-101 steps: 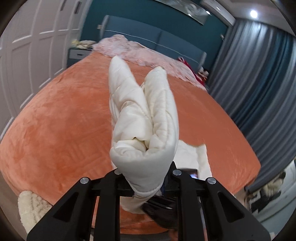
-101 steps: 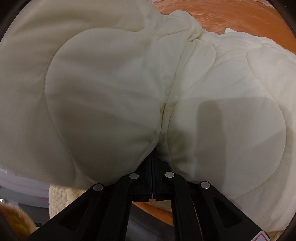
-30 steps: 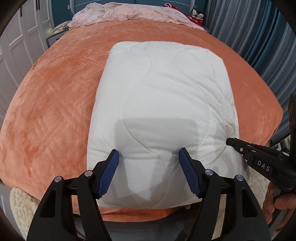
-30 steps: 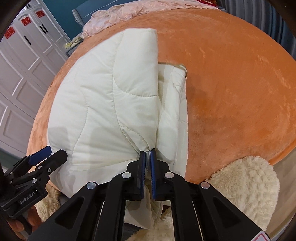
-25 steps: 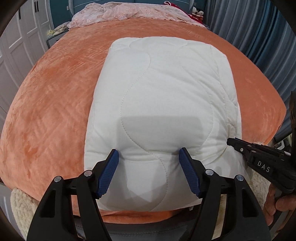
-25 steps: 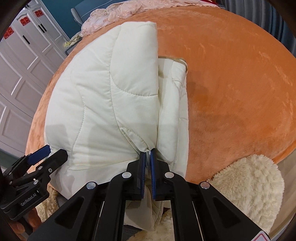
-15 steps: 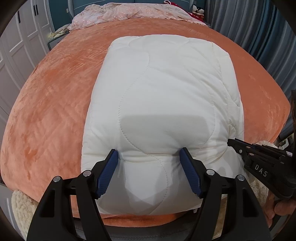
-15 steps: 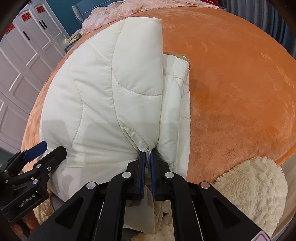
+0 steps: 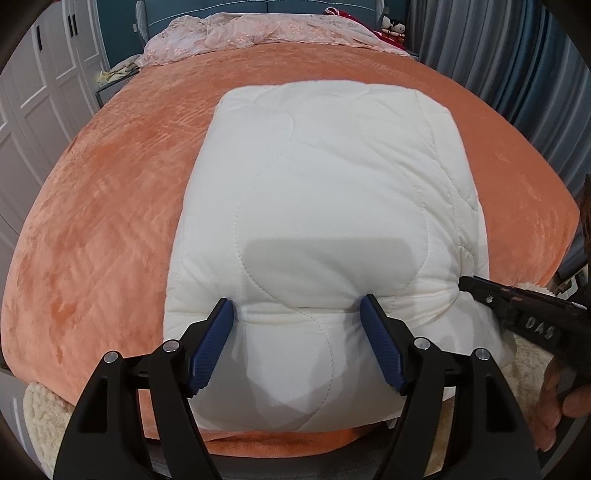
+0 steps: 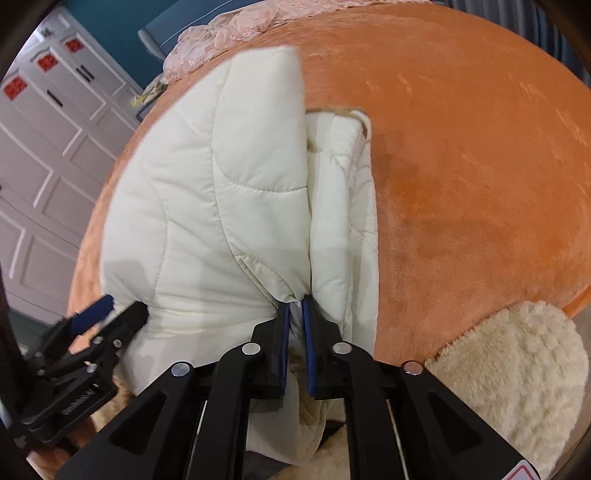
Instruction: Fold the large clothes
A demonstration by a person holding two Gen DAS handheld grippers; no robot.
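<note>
A cream quilted padded garment [image 9: 325, 192] lies folded into a thick rectangle on the orange bed cover [image 9: 110, 203], its near end at the bed's edge. My left gripper [image 9: 295, 300] hovers open over that near end, blue pads wide apart and not pressing. My right gripper [image 10: 295, 304] is at the garment's [image 10: 207, 206] near right corner. Its jaws are opening, with a small gap and a bit of fabric edge still between the pads. The right gripper's tip [image 9: 466, 285] shows in the left wrist view, and the left gripper [image 10: 110, 306] shows in the right wrist view.
Pink bedding [image 9: 258, 33] is heaped at the head of the bed. Grey curtains [image 9: 517, 55] hang on the right and white wardrobe doors [image 10: 44, 147] stand on the left. A fluffy cream throw [image 10: 509, 369] lies below the bed's near edge. A person's hand [image 9: 561, 398] holds the right gripper.
Earlier both grippers held the garment up bunched; it now lies folded flat on the bed. The left jaws stay open. The right jaws have parted slightly since half a second ago.
</note>
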